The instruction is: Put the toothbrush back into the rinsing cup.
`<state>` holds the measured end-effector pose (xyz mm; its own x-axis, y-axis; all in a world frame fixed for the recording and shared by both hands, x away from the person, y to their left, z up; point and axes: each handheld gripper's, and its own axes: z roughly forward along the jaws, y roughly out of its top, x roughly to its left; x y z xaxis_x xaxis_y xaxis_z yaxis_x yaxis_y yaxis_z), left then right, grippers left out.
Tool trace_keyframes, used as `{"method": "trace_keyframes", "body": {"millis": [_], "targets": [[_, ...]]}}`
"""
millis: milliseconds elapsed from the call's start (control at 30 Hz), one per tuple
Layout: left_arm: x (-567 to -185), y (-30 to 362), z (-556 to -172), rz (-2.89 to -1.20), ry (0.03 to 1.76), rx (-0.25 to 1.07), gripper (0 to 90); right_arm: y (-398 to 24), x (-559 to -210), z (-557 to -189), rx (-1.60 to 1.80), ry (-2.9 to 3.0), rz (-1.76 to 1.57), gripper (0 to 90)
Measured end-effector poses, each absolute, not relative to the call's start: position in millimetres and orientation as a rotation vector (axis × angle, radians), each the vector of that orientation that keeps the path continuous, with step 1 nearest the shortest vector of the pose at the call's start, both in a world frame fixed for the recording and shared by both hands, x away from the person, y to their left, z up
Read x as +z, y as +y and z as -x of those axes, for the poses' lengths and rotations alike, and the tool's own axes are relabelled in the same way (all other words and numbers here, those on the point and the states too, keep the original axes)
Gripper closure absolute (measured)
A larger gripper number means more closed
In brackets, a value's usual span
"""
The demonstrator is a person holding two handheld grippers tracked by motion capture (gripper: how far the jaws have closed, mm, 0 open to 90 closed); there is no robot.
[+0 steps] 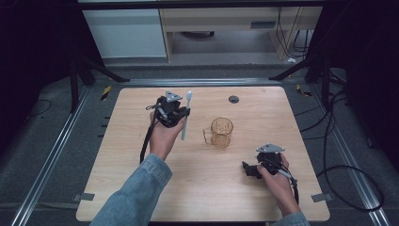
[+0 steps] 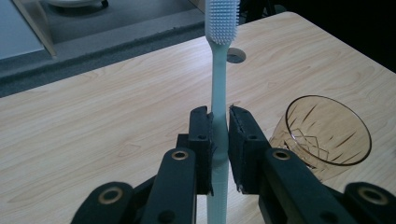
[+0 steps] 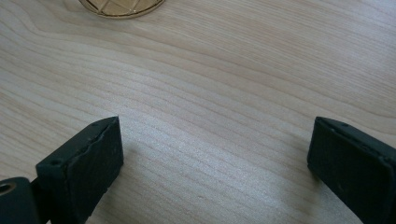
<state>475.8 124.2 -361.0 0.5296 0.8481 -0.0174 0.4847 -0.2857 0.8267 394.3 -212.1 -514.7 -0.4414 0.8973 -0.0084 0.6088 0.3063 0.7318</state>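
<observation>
A light wood counter [image 1: 131, 141] fills the middle of the frame, with a round grey grommet [image 1: 234, 99] near its upper edge. Black cables [image 1: 339, 155] trail at right.

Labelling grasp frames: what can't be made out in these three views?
- Toothbrush: lower handle end cut off by the bottom edge in the left gripper view; its bristle tip runs off the top edge.
- Amber mug: just a sliver of the base at the top edge in the right gripper view.
- Right tool: too small and dark in the high view to read the jaw gap.
</observation>
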Motion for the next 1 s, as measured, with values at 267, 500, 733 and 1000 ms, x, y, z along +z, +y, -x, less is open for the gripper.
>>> {"method": "trace_keyframes", "body": {"millis": [267, 500, 733, 1000], "targets": [[-357.1, 114.2, -475.0, -1.930, 1.065, 0.558, 79.3, -212.4, -514.7, -394.3, 0.935, 2.162, -1.340, 3.8], [-353.9, 103.0, -471.2, -1.913, 1.022, 0.582, 79.3, -216.3, -514.7, -393.9, 0.935, 2.160, -1.344, 3.8], [-349.0, 95.3, -470.7, -1.900, 0.981, 0.571, 79.3, -220.5, -514.6, -393.6, 0.932, 2.157, -1.349, 3.7], [-341.0, 91.1, -469.1, -1.887, 0.956, 0.560, 79.3, -224.0, -514.7, -393.4, 0.929, 2.153, -1.354, 3.6]]}}
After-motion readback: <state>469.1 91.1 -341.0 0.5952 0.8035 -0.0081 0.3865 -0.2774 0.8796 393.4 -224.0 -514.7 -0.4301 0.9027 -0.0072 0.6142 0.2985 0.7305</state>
